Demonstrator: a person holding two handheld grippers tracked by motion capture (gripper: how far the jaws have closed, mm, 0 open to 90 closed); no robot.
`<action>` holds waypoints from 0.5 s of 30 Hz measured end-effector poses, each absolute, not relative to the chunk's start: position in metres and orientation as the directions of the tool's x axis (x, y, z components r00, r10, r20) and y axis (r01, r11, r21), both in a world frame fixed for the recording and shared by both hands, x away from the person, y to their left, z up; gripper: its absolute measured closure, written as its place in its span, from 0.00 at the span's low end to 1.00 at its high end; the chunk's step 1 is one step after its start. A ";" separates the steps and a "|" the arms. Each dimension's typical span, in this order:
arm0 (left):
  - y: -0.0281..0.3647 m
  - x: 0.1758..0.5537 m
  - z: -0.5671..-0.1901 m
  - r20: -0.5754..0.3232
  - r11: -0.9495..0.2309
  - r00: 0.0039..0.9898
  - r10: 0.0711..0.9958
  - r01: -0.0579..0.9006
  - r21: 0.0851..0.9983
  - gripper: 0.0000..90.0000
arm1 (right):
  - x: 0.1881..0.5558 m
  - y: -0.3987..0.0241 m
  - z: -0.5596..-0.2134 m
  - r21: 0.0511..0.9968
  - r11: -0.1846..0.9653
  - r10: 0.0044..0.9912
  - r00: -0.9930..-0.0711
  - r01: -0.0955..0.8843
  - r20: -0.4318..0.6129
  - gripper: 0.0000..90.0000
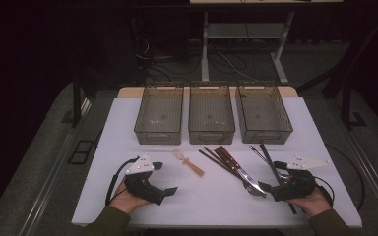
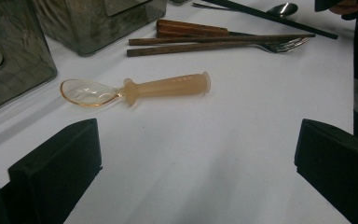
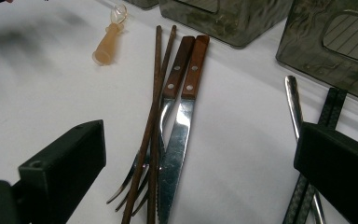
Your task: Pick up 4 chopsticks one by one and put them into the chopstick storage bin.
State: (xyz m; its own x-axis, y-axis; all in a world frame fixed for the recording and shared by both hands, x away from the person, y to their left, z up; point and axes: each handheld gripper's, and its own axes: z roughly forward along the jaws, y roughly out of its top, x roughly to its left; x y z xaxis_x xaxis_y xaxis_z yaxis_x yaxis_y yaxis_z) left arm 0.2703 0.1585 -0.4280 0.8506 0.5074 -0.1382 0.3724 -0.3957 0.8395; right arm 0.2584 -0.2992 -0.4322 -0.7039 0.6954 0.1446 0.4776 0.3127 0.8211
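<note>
Both the left gripper (image 1: 170,191) and right gripper (image 1: 265,189) rest on the white table (image 1: 128,128) with jaws wide and empty, apparently poised for sorting: the orange spoon (image 2: 135,88) lies at the left's twelve o'clock, the knife (image 3: 179,135) before the right's.

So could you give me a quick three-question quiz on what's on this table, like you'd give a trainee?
1. How many bins stand in a row at the back of the table?
2. True or false: the left gripper is clamped on the orange spoon.
3. Which lies right beside the wooden-handled knife: A) a cup, B) a fork, C) a plate?

Key: 1. Three. 2. False; its jaws are open and the spoon lies ahead of them, untouched. 3. B.
</note>
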 end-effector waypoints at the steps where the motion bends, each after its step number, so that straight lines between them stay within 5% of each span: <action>1: 0.159 0.270 -0.428 -0.138 -0.396 0.851 0.507 0.372 0.839 0.00 | 0.258 -0.299 -0.432 0.820 0.313 0.696 -0.704 0.478 0.144 0.02; 15: 0.157 0.270 -0.428 -0.149 -0.397 0.851 0.504 0.382 0.835 0.00 | 0.259 -0.303 -0.431 0.820 0.303 0.704 -0.694 0.486 0.151 0.02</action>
State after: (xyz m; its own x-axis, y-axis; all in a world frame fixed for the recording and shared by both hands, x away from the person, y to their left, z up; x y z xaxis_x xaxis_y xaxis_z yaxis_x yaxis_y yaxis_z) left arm 0.2699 0.1571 -0.4283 0.8508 0.5039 -0.1490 0.3815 -0.3974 0.8346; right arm 0.2593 -0.3030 -0.4310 -0.6941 0.7038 0.1514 0.4862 0.3032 0.8196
